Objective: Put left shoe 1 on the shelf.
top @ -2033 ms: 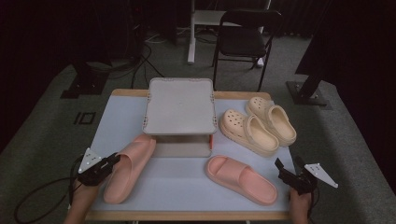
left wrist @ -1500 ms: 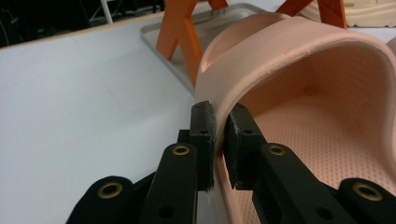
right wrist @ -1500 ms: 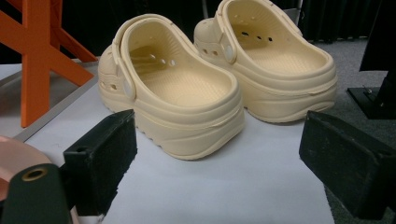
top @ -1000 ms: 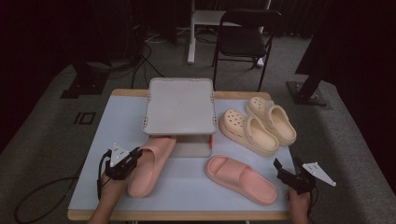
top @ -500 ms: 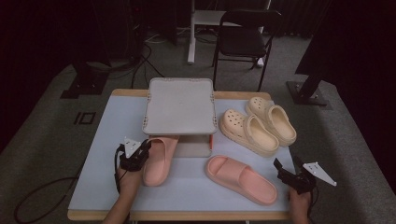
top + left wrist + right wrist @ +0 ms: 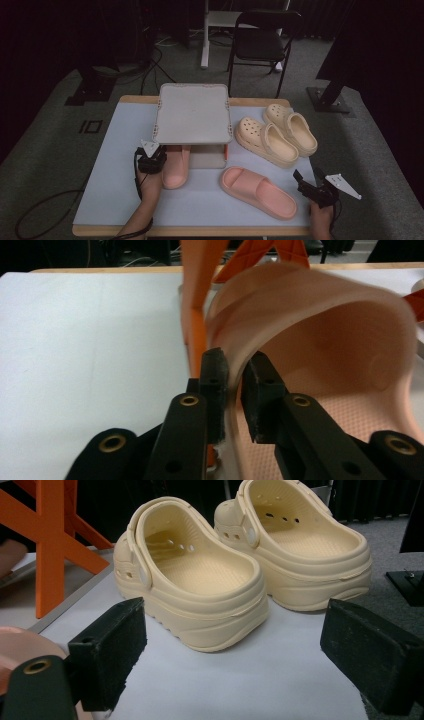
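Near the desk's [image 6: 105, 165] front edge, your left gripper [image 6: 234, 385] is pinching a pink slide's [image 6: 176, 167] side wall beside the rack [image 6: 192, 112]; your right gripper [image 6: 306, 186] is hanging wide open by the front right corner.

Overall light: table [image 6: 115, 150] evenly bright from above; room beyond it at 12 o'clock falls to near black.
Shadows: soft, short, under the slide [image 6: 257, 191] and the clogs [image 6: 275, 135]; darker under the shelf [image 6: 192, 112].
Glare: none; the tabletop looks slightly washed out.
Blur: in the left gripper view the slide strap [image 6: 310, 305] and orange leg [image 6: 195, 315] are smeared; near jaws soft.
Focus: in the right gripper view the clogs are sharp, and the pads [image 6: 107, 650] at 6 o'clock are soft.
Edges: mild bending at the frame corners.
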{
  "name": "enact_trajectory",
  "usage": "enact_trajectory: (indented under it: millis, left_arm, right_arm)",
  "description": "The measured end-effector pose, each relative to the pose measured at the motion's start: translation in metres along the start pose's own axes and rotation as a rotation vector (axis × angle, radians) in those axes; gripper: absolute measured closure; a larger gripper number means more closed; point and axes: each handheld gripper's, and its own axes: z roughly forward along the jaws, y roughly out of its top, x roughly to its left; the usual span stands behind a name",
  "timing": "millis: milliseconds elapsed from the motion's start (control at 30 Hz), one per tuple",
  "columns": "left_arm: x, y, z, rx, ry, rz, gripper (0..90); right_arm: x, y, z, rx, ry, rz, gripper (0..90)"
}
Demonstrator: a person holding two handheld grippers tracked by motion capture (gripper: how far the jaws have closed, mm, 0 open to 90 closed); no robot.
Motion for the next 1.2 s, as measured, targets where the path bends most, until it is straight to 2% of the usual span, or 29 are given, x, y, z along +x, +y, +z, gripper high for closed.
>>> enact_trajectory:
  millis: [200,300,467,600,667,700,833,933,1133,1200]
  left_arm:
    - [-0.004,-0.003,-0.002,0.011,-0.032,0.03,71.8]
    - [-0.003,-0.005,-0.007,0.012,-0.072,0.018,68.3]
    - [0.0,-0.002,-0.025,-0.024,-0.102,0.016,67.9]
    - [0.003,-0.002,-0.038,-0.031,-0.127,0.025,67.9]
    - [0.005,-0.005,-0.049,-0.034,-0.16,0.014,68.0]
    - [0.005,-0.005,-0.049,-0.034,-0.16,0.014,68.0]
    - [0.005,-0.013,-0.068,-0.04,-0.193,0.032,68.0]
    - [0.001,-0.024,-0.082,-0.039,-0.217,0.061,68.1]
    - [-0.007,-0.041,-0.103,-0.034,-0.265,0.108,68.2]
    - [-0.008,-0.046,-0.107,-0.031,-0.274,0.105,68.2]
  right_arm:
    - [-0.001,0.0,0.0,-0.003,0.002,0.003,10.9]
    - [0.0,0.0,0.0,0.0,0.003,-0.002,10.8]
    - [0.0,0.0,0.0,0.001,0.002,0.0,10.9]
    - [0.0,0.0,0.0,0.003,0.003,-0.004,10.9]
    - [0.0,0.0,0.0,0.003,0.003,-0.004,10.9]
    - [0.0,0.0,0.0,0.003,0.002,-0.002,10.9]
    - [0.0,0.0,0.0,0.003,0.002,-0.004,10.9]
    - [0.0,0.0,0.0,0.003,0.001,0.001,10.8]
    - [0.0,0.0,0.0,0.004,-0.001,0.003,10.9]
    - [0.0,0.0,0.0,0.005,-0.002,0.001,10.9]
